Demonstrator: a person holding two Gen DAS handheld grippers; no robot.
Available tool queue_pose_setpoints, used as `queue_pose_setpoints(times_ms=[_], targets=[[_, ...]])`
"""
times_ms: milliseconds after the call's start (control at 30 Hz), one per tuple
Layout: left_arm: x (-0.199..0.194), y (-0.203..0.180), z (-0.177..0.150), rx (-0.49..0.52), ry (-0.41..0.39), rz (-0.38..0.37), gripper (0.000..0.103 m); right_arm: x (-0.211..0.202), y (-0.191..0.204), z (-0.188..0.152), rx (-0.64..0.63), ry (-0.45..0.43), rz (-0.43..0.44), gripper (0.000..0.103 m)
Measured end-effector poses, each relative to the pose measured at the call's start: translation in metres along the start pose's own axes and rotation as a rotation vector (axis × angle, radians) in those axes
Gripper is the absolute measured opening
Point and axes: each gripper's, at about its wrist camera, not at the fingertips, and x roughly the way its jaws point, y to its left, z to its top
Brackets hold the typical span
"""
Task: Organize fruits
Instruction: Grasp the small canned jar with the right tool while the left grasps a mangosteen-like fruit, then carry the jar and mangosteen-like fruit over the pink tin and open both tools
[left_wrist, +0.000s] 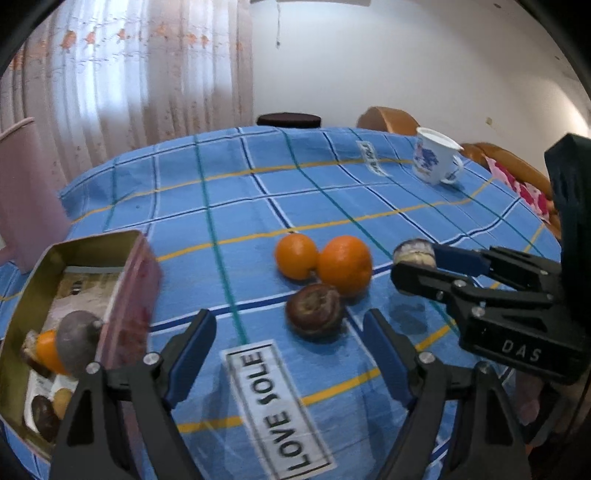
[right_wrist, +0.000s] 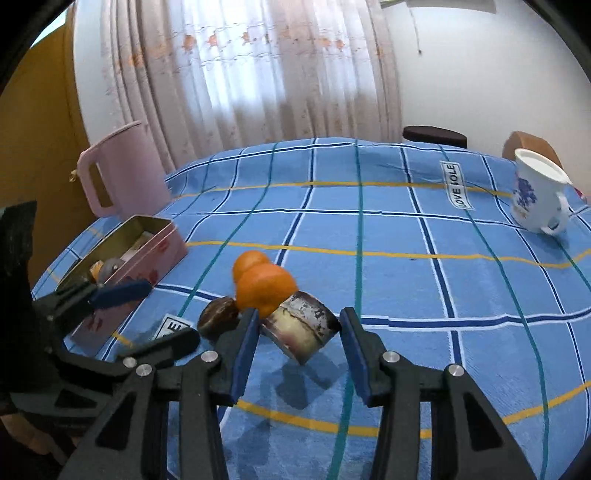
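Right gripper (right_wrist: 297, 334) was clamped on a squat, drum-shaped brown fruit (right_wrist: 301, 326) with a flaky, peeling skin and a pale cut face, held above the blue checked cloth (right_wrist: 406, 266). Left gripper (left_wrist: 290, 332) had its blue-padded fingers (left_wrist: 192, 345) spread wide with nothing between them, hovering near a wrinkly dark fruit (left_wrist: 314, 310). That one sat touching two smooth round oranges (left_wrist: 325, 260), which touched each other. Off to the left was a rectangular metal tin (left_wrist: 122, 266), pink outside and gold inside, already holding an orange piece and a few dark lumps. A glossy white cup (left_wrist: 436, 157) with blue print stood well apart.
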Motion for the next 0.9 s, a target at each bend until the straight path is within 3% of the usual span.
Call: queue_pose_setpoints(times_ms=[67,133,200,267,467,900], targets=[[0.009,-0.002,0.003,0.001,0.033,-0.025,0.064,-0.001,-0.002,0.000,0.007,0.002,-0.005,0.047],[0.015,-0.002,0.005,-0.011,0.060,-0.056,0.055,0.000,-0.002,0.001,0.010,0.002,-0.004,0.047],[0.024,-0.003,0.005,-0.019,0.088,-0.084,0.055,0.000,-0.002,0.000,0.012,0.000,-0.005,0.047],[0.031,-0.004,0.005,-0.021,0.116,-0.096,0.041,0.001,-0.001,0.000,0.011,0.004,0.001,0.047],[0.023,0.000,0.005,-0.045,0.072,-0.120,0.041,-0.003,0.002,-0.001,-0.010,-0.015,0.023,0.047],[0.001,0.007,0.006,-0.063,-0.058,-0.072,0.041,-0.018,0.005,-0.002,-0.025,-0.094,0.047,0.047]])
